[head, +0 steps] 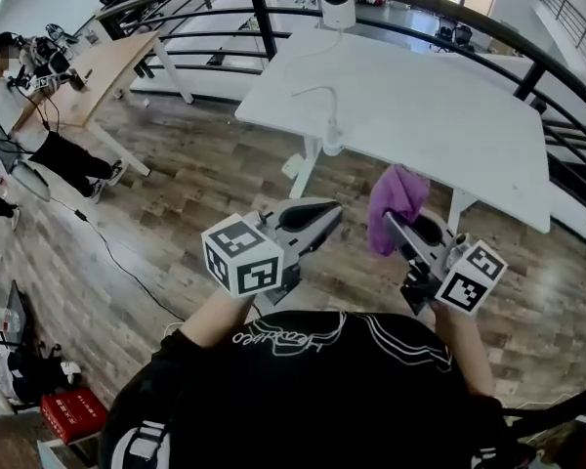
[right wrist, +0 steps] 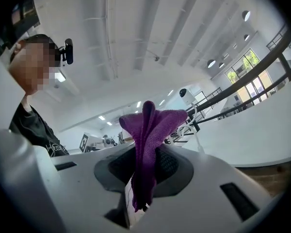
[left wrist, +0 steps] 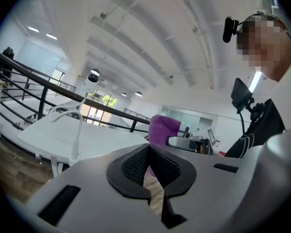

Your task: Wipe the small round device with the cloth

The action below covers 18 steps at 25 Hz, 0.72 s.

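Small round device point(head: 337, 3) stands at the far edge of the white tabletop point(head: 439, 125) — well apart from us, ahead and slightly left of our right claw point(head: 398, 225), which is clenched on the purple cloth point(head: 398, 195). Our left claw point(head: 322, 218) (pressed closed, empty) sits about as near. We judge the cloth must travel forward across it.

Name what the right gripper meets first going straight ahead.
Likely the near edge of the table; height is unclear, so the right gripper and its cloth might pass just over the top.
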Each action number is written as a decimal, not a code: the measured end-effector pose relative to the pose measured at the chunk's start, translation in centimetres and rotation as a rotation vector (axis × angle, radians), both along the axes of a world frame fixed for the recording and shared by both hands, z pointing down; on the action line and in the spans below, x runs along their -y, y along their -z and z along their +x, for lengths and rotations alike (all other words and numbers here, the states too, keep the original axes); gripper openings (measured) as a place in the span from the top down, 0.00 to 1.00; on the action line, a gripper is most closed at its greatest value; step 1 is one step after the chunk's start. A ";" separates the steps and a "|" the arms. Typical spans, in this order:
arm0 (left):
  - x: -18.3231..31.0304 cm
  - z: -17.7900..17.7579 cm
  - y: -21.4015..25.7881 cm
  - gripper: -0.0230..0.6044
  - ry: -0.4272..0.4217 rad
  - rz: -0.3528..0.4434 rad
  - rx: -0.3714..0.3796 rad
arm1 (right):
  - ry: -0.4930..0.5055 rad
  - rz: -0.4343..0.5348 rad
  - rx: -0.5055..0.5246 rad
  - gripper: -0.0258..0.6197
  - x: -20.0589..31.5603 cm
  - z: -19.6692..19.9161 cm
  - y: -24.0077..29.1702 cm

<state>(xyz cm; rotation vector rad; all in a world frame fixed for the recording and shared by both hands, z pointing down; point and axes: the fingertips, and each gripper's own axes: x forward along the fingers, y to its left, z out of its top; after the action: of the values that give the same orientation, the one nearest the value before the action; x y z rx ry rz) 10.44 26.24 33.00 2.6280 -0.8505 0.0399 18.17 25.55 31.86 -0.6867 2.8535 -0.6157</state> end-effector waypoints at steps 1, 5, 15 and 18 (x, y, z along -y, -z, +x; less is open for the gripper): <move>0.9 -0.4 0.0 0.95 -0.002 0.003 -0.002 | -0.003 0.002 -0.003 0.86 1.0 -0.4 0.0; 4.2 -2.0 -0.4 0.95 0.003 0.008 -0.013 | -0.019 0.003 -0.006 0.86 4.0 -1.0 -0.2; 11.4 -3.3 -0.5 0.95 0.047 0.029 -0.012 | -0.001 0.003 0.019 0.86 11.7 -1.0 -0.8; 15.0 -3.7 0.1 0.95 0.078 0.038 -0.002 | 0.012 0.007 0.032 0.86 15.6 -0.8 -0.4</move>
<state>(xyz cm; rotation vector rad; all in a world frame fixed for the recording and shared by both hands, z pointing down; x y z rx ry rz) 6.74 11.24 32.86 2.6268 -0.9618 -0.0002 17.32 9.96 32.24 -0.6537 2.8308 -0.6117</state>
